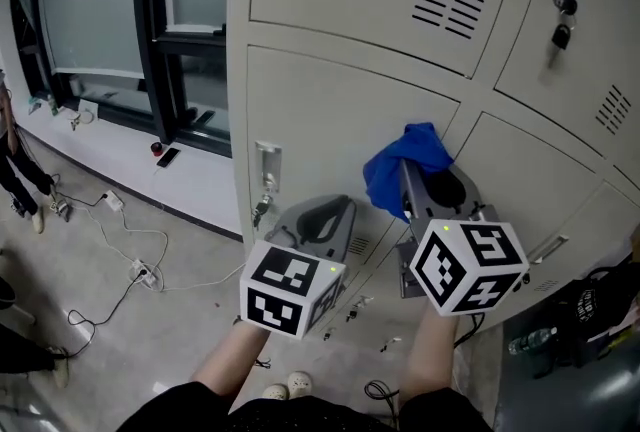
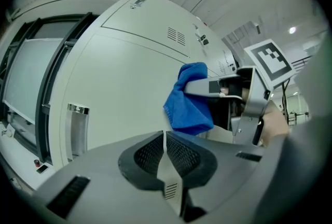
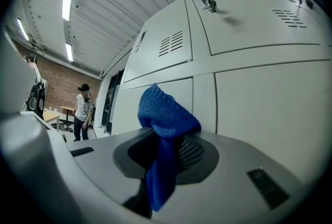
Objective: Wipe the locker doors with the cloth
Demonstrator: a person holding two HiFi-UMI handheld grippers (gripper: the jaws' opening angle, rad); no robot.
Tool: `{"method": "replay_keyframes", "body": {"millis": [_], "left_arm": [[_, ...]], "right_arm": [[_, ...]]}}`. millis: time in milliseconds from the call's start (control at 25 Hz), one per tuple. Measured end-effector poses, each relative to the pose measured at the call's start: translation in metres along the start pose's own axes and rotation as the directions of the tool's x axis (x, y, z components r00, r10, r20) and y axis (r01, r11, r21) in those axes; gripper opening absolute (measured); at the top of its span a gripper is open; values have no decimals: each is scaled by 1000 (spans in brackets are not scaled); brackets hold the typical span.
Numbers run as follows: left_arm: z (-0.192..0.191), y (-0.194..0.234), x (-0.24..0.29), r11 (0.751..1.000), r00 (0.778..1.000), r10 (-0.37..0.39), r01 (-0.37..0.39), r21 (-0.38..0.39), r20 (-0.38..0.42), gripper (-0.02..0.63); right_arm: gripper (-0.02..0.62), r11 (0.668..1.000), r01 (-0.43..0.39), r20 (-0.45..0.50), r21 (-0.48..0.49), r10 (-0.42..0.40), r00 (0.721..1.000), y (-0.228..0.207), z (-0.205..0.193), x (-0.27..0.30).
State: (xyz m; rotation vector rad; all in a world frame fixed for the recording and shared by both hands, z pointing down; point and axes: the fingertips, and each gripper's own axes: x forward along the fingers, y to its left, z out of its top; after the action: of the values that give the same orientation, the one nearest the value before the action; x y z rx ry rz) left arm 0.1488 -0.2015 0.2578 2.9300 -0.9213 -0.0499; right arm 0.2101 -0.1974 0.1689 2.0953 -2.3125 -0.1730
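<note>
We note the right gripper (image 1: 410, 182) clamped on the blue cloth (image 1: 388, 178), close to a locker door (image 1: 340, 110). At its 8 o'clock, the left gripper (image 2: 165, 140) has its jaws together, empty.

Before us stands a wall of lockers (image 1: 340, 100), with a window (image 1: 100, 0) to its left. The left gripper (image 1: 335, 210) is just left of the right gripper (image 1: 412, 182), both near the lockers. The cloth (image 1: 405, 170) sits between the right gripper's jaws, at its front end, nearest the lockers. A door handle (image 1: 267, 165) is left of the left gripper. Cables (image 1: 130, 255) lie on the floor (image 1: 60, 320) below the window, and a bag (image 1: 600, 315) stands at the far right.
</note>
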Motion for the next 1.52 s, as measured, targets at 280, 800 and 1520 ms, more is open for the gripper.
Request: {"method": "replay_keyframes", "body": {"millis": [280, 800, 1520], "left_arm": [[-8, -10, 8, 1000, 1000, -23, 23, -15, -15, 9], [-8, 29, -28, 995, 996, 94, -94, -30, -6, 9], [-4, 126, -135, 902, 902, 431, -431, -33, 9, 9]], "right_arm": [[78, 996, 79, -9, 49, -78, 997, -33, -10, -22], [78, 998, -46, -8, -39, 46, 999, 43, -8, -7], [78, 977, -214, -141, 16, 214, 966, 148, -65, 95]]}}
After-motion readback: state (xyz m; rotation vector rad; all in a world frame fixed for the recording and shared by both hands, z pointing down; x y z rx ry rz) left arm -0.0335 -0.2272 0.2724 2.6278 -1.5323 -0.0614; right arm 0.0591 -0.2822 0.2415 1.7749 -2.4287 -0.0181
